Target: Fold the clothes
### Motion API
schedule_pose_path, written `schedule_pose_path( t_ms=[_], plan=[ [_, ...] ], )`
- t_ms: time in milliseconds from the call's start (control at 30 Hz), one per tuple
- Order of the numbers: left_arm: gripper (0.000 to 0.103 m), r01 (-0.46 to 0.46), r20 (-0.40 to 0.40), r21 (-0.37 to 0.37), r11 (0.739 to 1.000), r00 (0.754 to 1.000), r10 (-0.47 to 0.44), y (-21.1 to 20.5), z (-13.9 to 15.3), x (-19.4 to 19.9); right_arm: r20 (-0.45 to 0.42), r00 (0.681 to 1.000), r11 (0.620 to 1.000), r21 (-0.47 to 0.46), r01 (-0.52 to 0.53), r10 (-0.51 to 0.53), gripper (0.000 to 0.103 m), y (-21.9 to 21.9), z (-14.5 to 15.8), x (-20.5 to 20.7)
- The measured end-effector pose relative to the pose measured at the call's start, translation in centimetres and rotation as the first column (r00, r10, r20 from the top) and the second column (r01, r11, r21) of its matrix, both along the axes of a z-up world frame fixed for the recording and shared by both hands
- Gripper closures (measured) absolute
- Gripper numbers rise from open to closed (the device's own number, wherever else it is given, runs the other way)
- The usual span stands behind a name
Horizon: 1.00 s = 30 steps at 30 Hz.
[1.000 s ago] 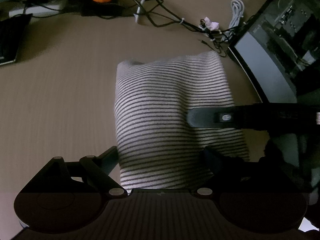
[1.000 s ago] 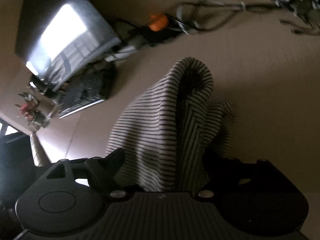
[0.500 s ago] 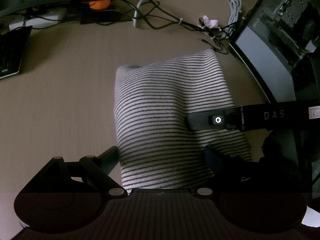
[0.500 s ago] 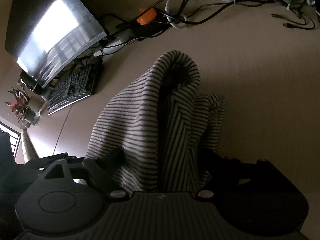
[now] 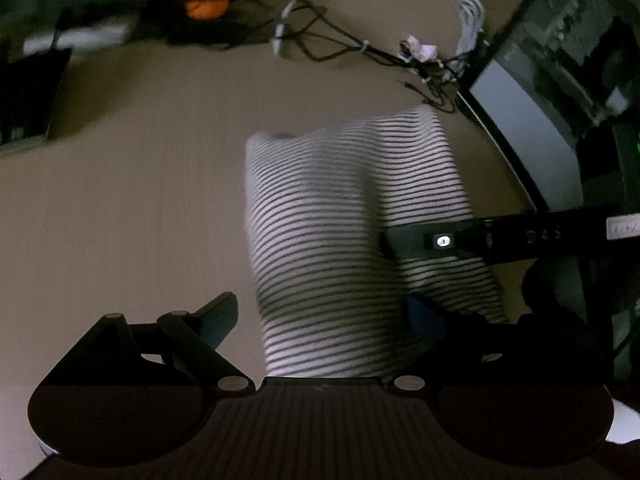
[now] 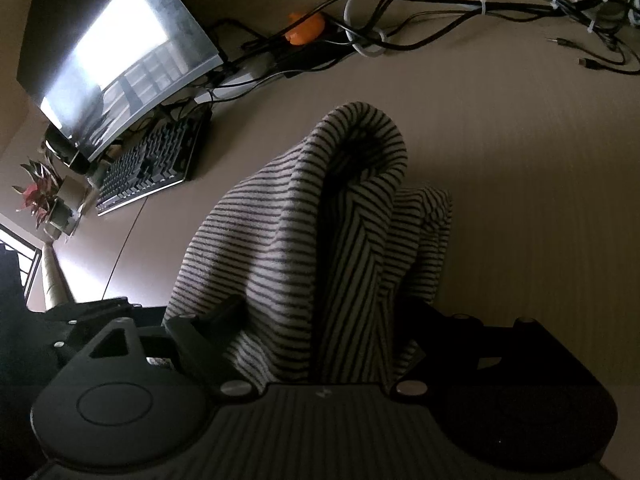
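A grey-and-black striped garment (image 5: 340, 240) lies folded into a long stack on the tan table (image 5: 120, 220). My left gripper (image 5: 322, 316) stands open at its near end. The right finger rests on the cloth and the left finger is beside the cloth, over bare table. One finger (image 5: 404, 240) of my right gripper reaches in from the right and lies across the stack. In the right wrist view the garment (image 6: 280, 240) bulges up in a rounded hump. My right gripper (image 6: 320, 316) is wide open with the thick bundle filling the gap between its jaws.
A monitor (image 5: 532, 128) stands close on the right of the garment. Cables (image 5: 320, 44) and an orange object (image 5: 204, 6) run along the table's far edge. The right wrist view shows another monitor (image 6: 116, 52), a keyboard (image 6: 148, 164) and a potted plant (image 6: 40, 192).
The right wrist view was blurred a second ago and is sharp now, with the scene swung slightly. The garment and both grippers keep their places.
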<state>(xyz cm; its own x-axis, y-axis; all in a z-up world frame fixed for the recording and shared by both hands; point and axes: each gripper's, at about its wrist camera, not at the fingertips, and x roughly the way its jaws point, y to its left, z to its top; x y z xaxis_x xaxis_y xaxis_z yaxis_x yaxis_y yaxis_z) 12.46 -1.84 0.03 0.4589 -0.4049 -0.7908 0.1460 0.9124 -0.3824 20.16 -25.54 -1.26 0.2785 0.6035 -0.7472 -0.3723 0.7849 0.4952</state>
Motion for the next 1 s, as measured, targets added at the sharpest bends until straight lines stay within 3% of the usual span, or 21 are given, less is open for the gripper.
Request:
schedule_pose_path(
  t_ms=[200,333,467,567,667,733,800,1000],
  plan=[
    [0.01,0.012,-0.021,-0.138,0.99,1.0,-0.015,0.5,-1.1,0.7,-0.041,0.999,0.999,0.04,-0.003,0.005,0.016,-0.2,-0.5,0.5],
    [0.01,0.033,-0.014,-0.127,0.991,0.999,-0.035,-0.6,-1.3,1.9,-0.104,0.995,0.993,0.121,0.001,0.012,0.013,-0.3,-1.0,1.6],
    [0.01,0.015,0.011,-0.136,0.991,1.0,-0.013,-1.0,-0.6,4.1,-0.093,0.996,0.987,0.16,0.017,-0.002,0.01,0.0,-0.8,3.1],
    [0.01,0.023,0.064,-0.125,0.992,0.998,-0.015,-1.5,0.9,6.9,-0.007,1.0,0.977,0.213,0.01,-0.008,0.01,0.4,1.2,5.2],
    [0.009,0.013,0.189,-0.07,0.997,0.982,0.0,-2.1,3.0,10.3,0.135,0.99,0.972,0.235,0.016,-0.049,0.01,0.6,3.5,8.2],
    [0.009,0.008,0.248,-0.011,1.0,0.969,-0.005,-2.5,3.3,12.2,0.199,0.978,0.98,0.198,0.03,-0.07,0.01,0.7,3.6,10.5],
    [0.012,-0.01,0.224,0.045,0.999,0.975,0.0,-2.5,2.5,14.1,0.198,0.973,0.99,0.105,0.099,-0.118,0.011,0.4,2.9,12.0],
    [0.01,-0.006,0.186,0.004,1.0,0.983,0.005,-1.3,1.7,14.2,0.347,0.91,0.969,-0.017,0.246,-0.225,0.01,-1.4,3.5,12.9]
  ],
)
